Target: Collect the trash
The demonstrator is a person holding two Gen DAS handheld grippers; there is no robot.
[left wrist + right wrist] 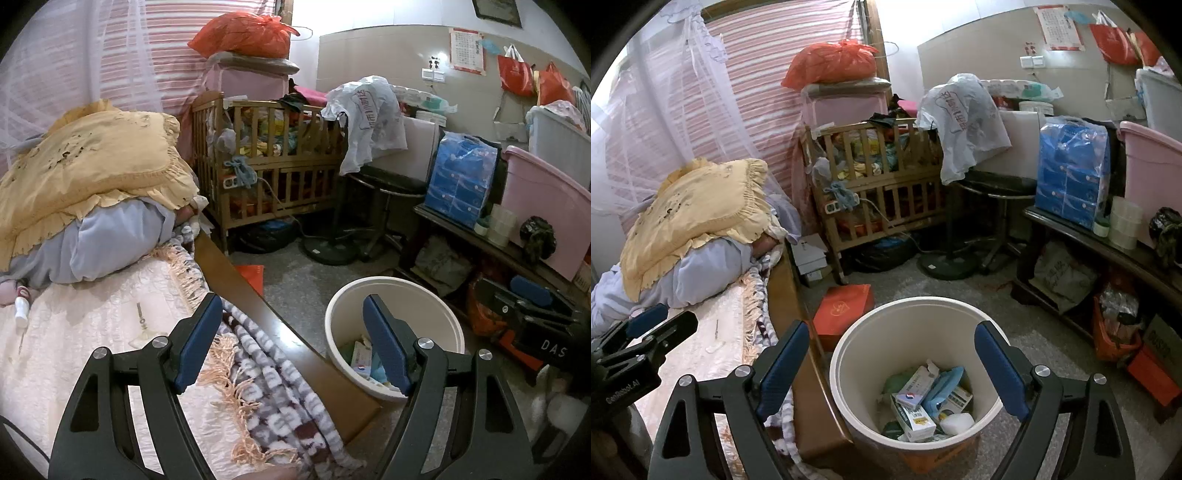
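On the bed [92, 343], to the left of both tools, lies what looks like the remaining trash: a small white tube with a red band [21, 306] near the pile of bedding, its long axis running roughly up and down the left wrist view, and a thin stick-like item [142, 317] on the pale cover, closer in. Both lie up and to the left of the left gripper [291, 345], which hangs over the bed's edge and is, by my reading, the nearer one for either piece. The right gripper [892, 367] hangs directly above the white bucket [849, 354] on the floor beside the bed frame. Both grippers stand wide apart with nothing between the blue pads. Inside the bucket sit several small cartons [916, 413], a blue packet [943, 386], something green, and a white lump [956, 422], all loose at the bottom. An orange box [844, 306] lies on the floor just behind the bucket; whether it counts as trash I cannot tell
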